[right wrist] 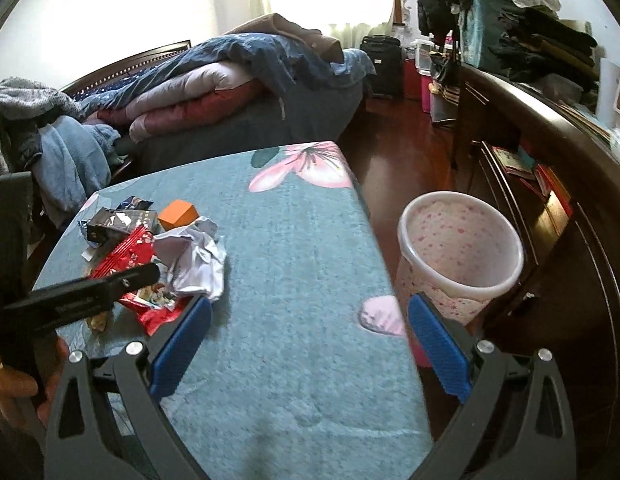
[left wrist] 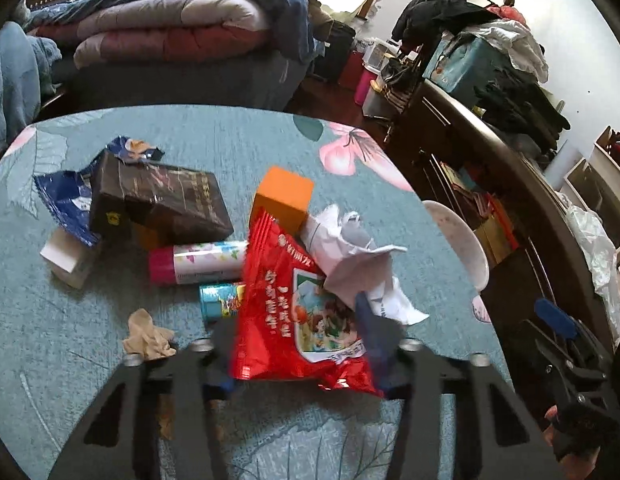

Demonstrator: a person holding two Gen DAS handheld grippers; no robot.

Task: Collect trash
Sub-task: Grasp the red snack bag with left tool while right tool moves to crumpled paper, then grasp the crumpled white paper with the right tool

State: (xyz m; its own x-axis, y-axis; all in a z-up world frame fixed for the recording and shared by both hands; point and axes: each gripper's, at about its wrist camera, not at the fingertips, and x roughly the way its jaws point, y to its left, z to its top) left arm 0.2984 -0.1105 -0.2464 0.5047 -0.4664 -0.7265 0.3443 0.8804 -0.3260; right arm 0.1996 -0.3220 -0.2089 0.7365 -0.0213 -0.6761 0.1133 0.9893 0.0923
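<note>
Left gripper [left wrist: 306,356] points down over the teal floral tablecloth [left wrist: 230,148], jaws partly closed around the red snack bag [left wrist: 294,304]. The bag fills the gap between the fingers; the right blue pad sits against its right edge, the left pad is mostly hidden behind the bag, so firm pressure on both sides cannot be confirmed. No lift visible: the bag's lower edge reads as close to the cloth.

Just beyond the bag, touching its upper right: crumpled white paper [left wrist: 350,252]. Ahead of the gripper: orange box [left wrist: 284,196]. Ahead and left: pink-capped tube [left wrist: 198,260], small teal can [left wrist: 222,300], dark brown box [left wrist: 162,200] lying on a blue wrapper [left wrist: 62,200], white box [left wrist: 64,258]. Near the left finger: a beige crumpled scrap [left wrist: 146,336].

Right gripper [right wrist: 310,348] jaws wide apart, nothing between the blue pads; bare cloth below. Pink-speckled waste bin [right wrist: 462,256] stands on the floor off the table edge, ahead and right of the right gripper, just behind its right finger. Trash pile lies ahead and left of it.
</note>
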